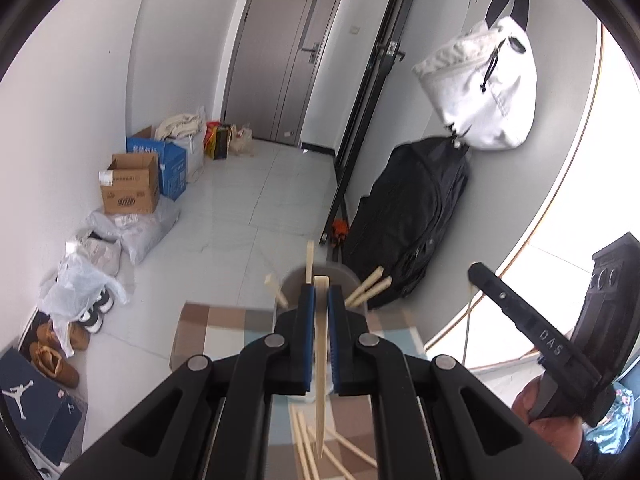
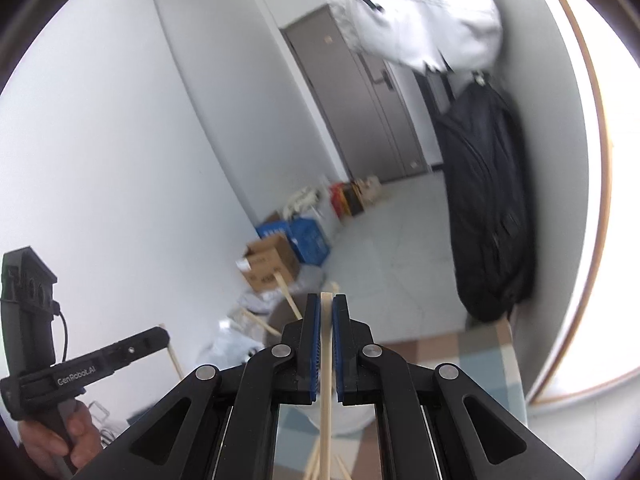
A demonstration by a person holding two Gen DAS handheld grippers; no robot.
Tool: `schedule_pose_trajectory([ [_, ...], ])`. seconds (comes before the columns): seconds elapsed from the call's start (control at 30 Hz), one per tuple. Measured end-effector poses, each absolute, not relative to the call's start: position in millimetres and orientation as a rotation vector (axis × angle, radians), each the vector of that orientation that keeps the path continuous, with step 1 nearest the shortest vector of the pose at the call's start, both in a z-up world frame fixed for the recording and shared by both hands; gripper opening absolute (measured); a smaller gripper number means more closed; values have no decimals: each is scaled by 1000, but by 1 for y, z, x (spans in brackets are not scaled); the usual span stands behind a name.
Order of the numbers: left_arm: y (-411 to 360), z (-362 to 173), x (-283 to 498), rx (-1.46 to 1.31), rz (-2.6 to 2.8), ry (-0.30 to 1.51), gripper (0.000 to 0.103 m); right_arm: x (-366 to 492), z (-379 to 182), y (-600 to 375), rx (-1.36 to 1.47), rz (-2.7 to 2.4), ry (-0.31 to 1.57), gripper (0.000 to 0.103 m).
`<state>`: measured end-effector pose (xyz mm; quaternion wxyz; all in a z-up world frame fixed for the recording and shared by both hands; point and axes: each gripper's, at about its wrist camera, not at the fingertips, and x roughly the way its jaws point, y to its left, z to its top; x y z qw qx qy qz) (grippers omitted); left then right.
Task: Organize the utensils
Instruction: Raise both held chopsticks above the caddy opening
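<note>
The left tongs (image 1: 322,292), black with blue pads, are pinching a pale wooden chopstick (image 1: 320,368) that hangs nearly upright between the pads, its thin tip pointing down. Under it, more pale wooden chopsticks (image 1: 308,452) lie loose and crossed on a tabletop covered with a checked brown, beige and pale blue cloth (image 1: 208,320). Just beyond the tongs' tips stands a grey round holder (image 1: 296,278) with several chopsticks leaning out over its rim. The right tongs (image 2: 327,304), built the same way, are likewise clamped on a single pale wooden chopstick (image 2: 326,380) that runs down between their pads towards the scattered ones below. In the left view the right device shows at the right edge, gripped by a hand (image 1: 548,420). Farther off, on the tiled floor, are cardboard boxes (image 1: 132,184) along the white wall, a black bag (image 1: 416,216) under a hanging white bag (image 1: 484,88), and a grey door (image 1: 280,56).
</note>
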<state>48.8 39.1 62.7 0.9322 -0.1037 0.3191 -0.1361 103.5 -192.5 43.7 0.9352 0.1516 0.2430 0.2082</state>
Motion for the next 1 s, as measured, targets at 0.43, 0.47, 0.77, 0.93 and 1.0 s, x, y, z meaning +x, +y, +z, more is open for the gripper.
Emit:
schedule_pose_trajectory([
  [0.43,45,107,129,-193,-214,520,2,200,102,-152,318,448,306,5],
  [0.47,44,104,132,-192,-217,521,2,209,103,-147,306,434,293,5],
  [0.77,50,64,157,-195,-227,558,2,261,55,-124,289,345,275,5],
  [0.93,55,49,158,-206,-245,573,2,260,35,-109,237,294,225,5],
  [1.0,55,48,159,-213,-254,573,2,257,30,-101,211,288,207,5],
])
